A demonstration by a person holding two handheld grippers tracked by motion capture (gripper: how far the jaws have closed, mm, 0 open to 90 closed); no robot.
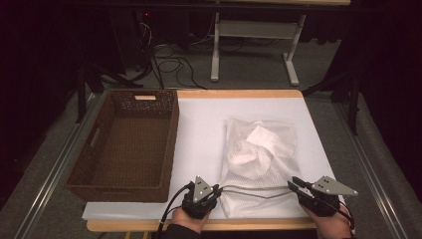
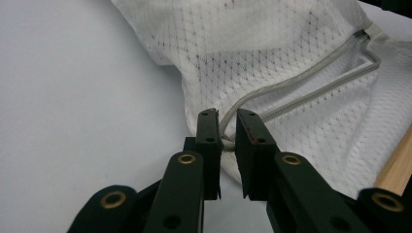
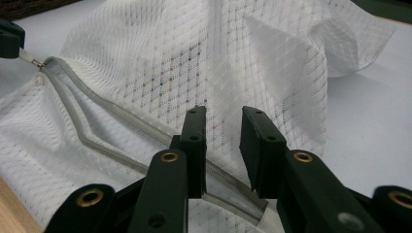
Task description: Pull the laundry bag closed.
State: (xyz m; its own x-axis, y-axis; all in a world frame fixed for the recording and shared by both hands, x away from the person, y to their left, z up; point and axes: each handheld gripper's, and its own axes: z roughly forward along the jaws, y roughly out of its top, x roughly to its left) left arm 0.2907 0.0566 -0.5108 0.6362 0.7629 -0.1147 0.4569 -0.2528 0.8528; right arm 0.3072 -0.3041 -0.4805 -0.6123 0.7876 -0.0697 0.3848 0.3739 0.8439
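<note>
At the left of the table (image 1: 239, 94) stands a brown woven basket (image 1: 124, 144). It is rectangular, with rough wicker walls and a handle slot in the far and the left wall. The table top is covered with a smooth white sheet (image 1: 199, 134), and a pale wooden edge shows at the far and the near side.

Just beside the near right corner of the basket is the left gripper (image 1: 215, 189). Its black jaws are almost pressed together, and in the left gripper view they pinch the small metal zipper pull (image 2: 227, 139) at the end of the grey zipper (image 2: 291, 90). No earlier moment is told here; the pads sit close on both sides of the pull.

To the right lies the white mesh laundry bag (image 1: 259, 159), flat on the sheet, near the front edge of the table. Its fabric is thin net with small holes, soft and wrinkled, and a crumpled white cloth (image 1: 263, 142) shows through it. The zipper runs across the near end of the bag as two grey lines, partly apart.

At the far right, the right gripper (image 1: 294, 184) holds the other end of the zipper; its jaws are narrow, with the mesh and the zipper tape (image 3: 221, 182) between them.
</note>
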